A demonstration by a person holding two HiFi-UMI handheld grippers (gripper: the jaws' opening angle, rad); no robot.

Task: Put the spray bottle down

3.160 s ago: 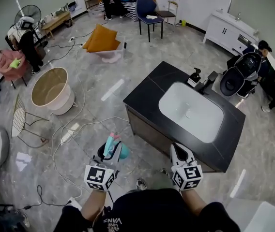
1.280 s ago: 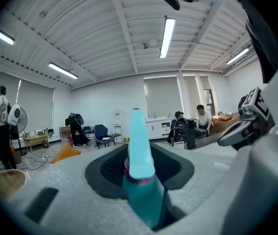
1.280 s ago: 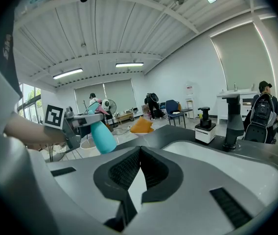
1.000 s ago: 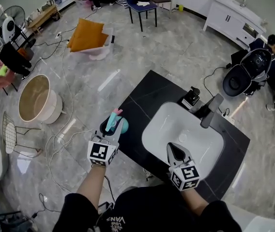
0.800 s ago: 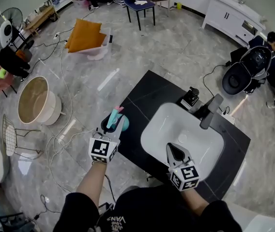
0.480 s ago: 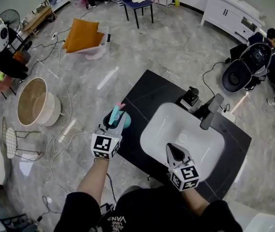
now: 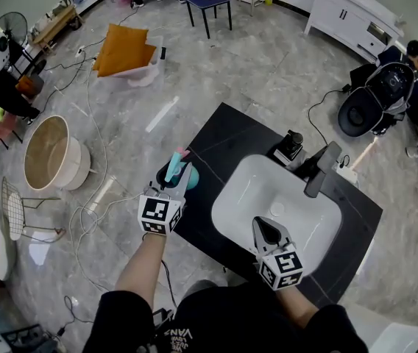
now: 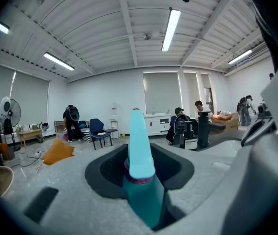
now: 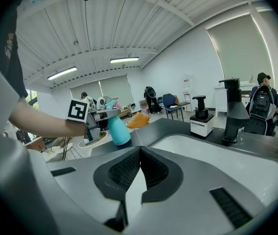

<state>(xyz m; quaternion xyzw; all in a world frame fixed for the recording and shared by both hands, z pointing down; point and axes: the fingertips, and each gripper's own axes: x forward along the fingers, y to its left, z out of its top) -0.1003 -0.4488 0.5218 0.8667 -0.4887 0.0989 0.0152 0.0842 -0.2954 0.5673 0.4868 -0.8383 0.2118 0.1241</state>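
Observation:
A teal spray bottle (image 7: 189, 176) with a pink trigger is clamped upright in my left gripper (image 7: 174, 182), just over the left edge of the black countertop (image 7: 231, 134). I cannot tell whether its base touches the top. In the left gripper view the bottle (image 8: 140, 146) fills the gap between the dark pads of that gripper (image 8: 140, 182). My right gripper (image 7: 260, 224) hovers over the white sink (image 7: 282, 197), shut and empty. In the right gripper view its jaws (image 9: 139, 151) meet, and the bottle (image 9: 118, 131) shows off to the left.
A black faucet (image 7: 321, 168) and a soap dispenser (image 7: 290, 145) stand behind the sink. On the floor to the left are a round tub (image 7: 47, 153), loose cables (image 7: 98, 197) and an orange cushion (image 7: 121, 50). People sit at the room's edges.
My left gripper has carried the bottle from beside the counter to over its left edge, sinking slightly. The right gripper has stayed over the sink.

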